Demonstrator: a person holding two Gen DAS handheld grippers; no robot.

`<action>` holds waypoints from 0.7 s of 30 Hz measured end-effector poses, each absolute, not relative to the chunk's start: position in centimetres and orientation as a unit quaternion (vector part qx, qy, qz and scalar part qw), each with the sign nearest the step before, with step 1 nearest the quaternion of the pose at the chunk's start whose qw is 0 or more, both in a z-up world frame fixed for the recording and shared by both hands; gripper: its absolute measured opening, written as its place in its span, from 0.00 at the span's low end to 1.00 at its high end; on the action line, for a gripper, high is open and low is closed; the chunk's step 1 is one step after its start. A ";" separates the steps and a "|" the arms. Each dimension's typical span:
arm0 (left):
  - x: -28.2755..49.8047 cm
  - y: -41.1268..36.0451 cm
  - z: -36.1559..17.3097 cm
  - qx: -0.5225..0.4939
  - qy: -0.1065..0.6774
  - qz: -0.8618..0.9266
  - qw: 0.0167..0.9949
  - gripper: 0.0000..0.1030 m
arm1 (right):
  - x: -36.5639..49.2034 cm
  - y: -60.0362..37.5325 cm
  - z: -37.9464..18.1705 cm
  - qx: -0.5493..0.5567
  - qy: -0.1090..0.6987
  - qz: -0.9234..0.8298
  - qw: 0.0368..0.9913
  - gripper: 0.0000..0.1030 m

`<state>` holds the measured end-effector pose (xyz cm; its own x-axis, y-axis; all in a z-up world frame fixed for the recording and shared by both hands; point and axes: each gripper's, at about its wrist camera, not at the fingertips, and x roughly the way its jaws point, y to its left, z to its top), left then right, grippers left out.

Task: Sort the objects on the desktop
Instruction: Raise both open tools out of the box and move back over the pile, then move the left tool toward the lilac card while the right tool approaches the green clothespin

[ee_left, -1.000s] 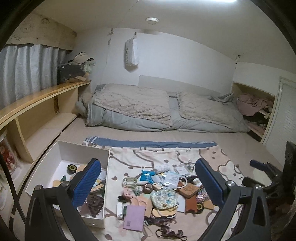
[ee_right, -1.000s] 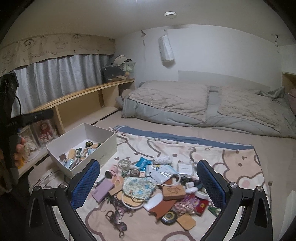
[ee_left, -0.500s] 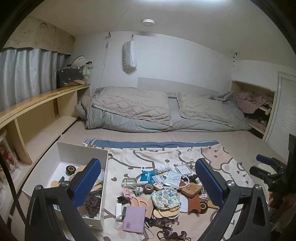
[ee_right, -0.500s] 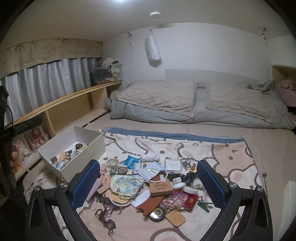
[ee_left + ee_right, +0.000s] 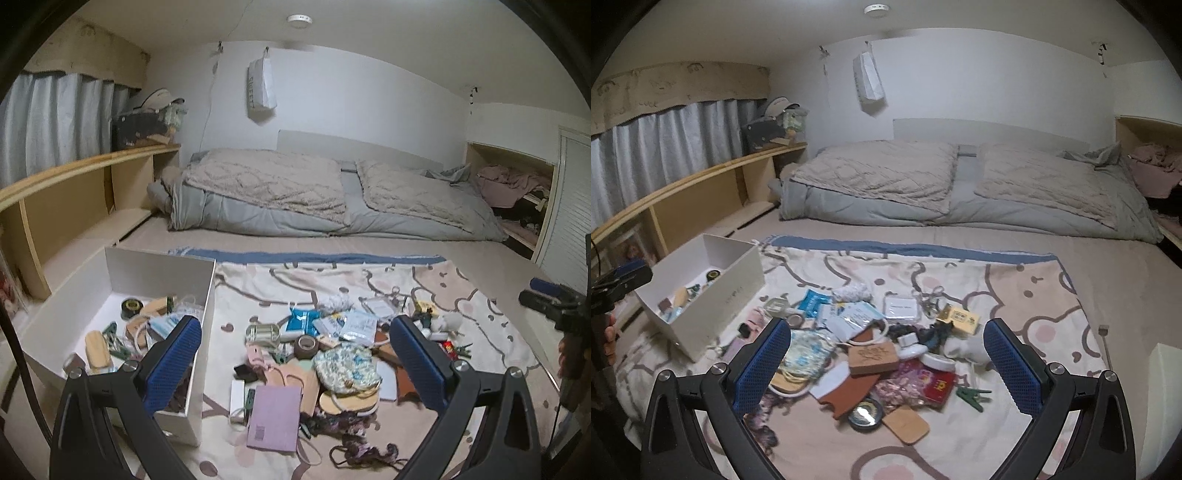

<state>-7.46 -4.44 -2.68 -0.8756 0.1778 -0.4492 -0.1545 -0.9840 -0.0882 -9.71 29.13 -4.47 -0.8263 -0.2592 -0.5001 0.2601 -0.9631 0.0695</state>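
We can read only "SWEET", printed vertically on the white bag [image 5: 261, 87] hanging on the wall above the bed.

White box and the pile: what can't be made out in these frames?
- White box: near contents hidden behind the left gripper's finger, left wrist view.
- Same box, right wrist view: its near wall hides most contents.
- Pile: lower items buried.
- Clear packet: label too small.
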 end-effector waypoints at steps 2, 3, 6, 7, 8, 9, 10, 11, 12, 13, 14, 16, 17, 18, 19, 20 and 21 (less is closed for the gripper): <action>-7.3 -4.7 -3.9 -0.238 -0.017 0.968 0.079 1.00 | -9.9 29.6 -5.1 0.264 0.003 -0.956 0.132 1.00; -7.2 -4.7 -4.5 -0.240 -0.010 0.968 0.074 1.00 | -9.8 29.8 -5.4 0.264 0.004 -0.956 0.130 1.00; -6.9 -4.7 -6.0 -0.245 0.000 0.967 0.063 1.00 | -10.0 30.3 -6.3 0.267 0.009 -0.955 0.128 1.00; -6.8 -4.7 -6.5 -0.249 0.001 0.967 0.060 1.00 | -10.0 30.5 -6.8 0.269 0.012 -0.954 0.128 1.00; -6.6 -4.7 -7.1 -0.255 0.002 0.965 0.057 1.00 | -10.1 30.5 -7.0 0.270 0.015 -0.954 0.129 1.00; -6.5 -4.6 -7.6 -0.262 0.005 0.963 0.056 1.00 | -10.2 30.6 -7.4 0.271 0.020 -0.954 0.129 1.00; -6.4 -4.6 -8.0 -0.266 0.007 0.962 0.057 1.00 | -10.2 30.7 -7.9 0.273 0.027 -0.953 0.130 1.00; -6.1 -4.5 -8.5 -0.268 0.012 0.962 0.059 1.00 | -10.3 30.7 -8.1 0.274 0.029 -0.952 0.131 1.00; -5.9 -4.6 -8.8 -0.268 0.014 0.961 0.058 1.00 | -10.4 30.8 -8.5 0.277 0.033 -0.951 0.132 1.00; -5.8 -4.5 -9.2 -0.271 0.015 0.961 0.057 1.00 | -10.5 30.8 -8.9 0.282 0.036 -0.949 0.134 1.00; -5.8 -4.5 -9.6 -0.276 0.014 0.959 0.058 1.00 | -10.5 30.8 -9.2 0.286 0.037 -0.948 0.135 1.00; -5.8 -4.4 -10.3 -0.285 0.002 0.957 0.058 1.00 | -10.6 30.7 -9.9 0.298 0.037 -0.944 0.140 1.00; -5.7 -4.3 -10.7 -0.288 -0.006 0.956 0.057 1.00 | -10.6 30.5 -10.4 0.306 0.038 -0.941 0.143 1.00; -5.7 -4.2 -11.1 -0.291 -0.013 0.955 0.055 1.00 | -10.6 30.4 -10.6 0.310 0.039 -0.939 0.145 1.00; -5.7 -4.1 -11.4 -0.293 -0.015 0.954 0.054 1.00 | -10.7 30.2 -11.1 0.318 0.041 -0.936 0.147 1.00; -5.8 -4.0 -11.8 -0.296 -0.018 0.954 0.050 1.00 | -10.7 30.0 -11.6 0.325 0.043 -0.933 0.150 1.00; -5.8 -3.9 -12.1 -0.296 -0.021 0.954 0.048 1.00 | -10.8 29.9 -11.9 0.332 0.044 -0.930 0.151 1.00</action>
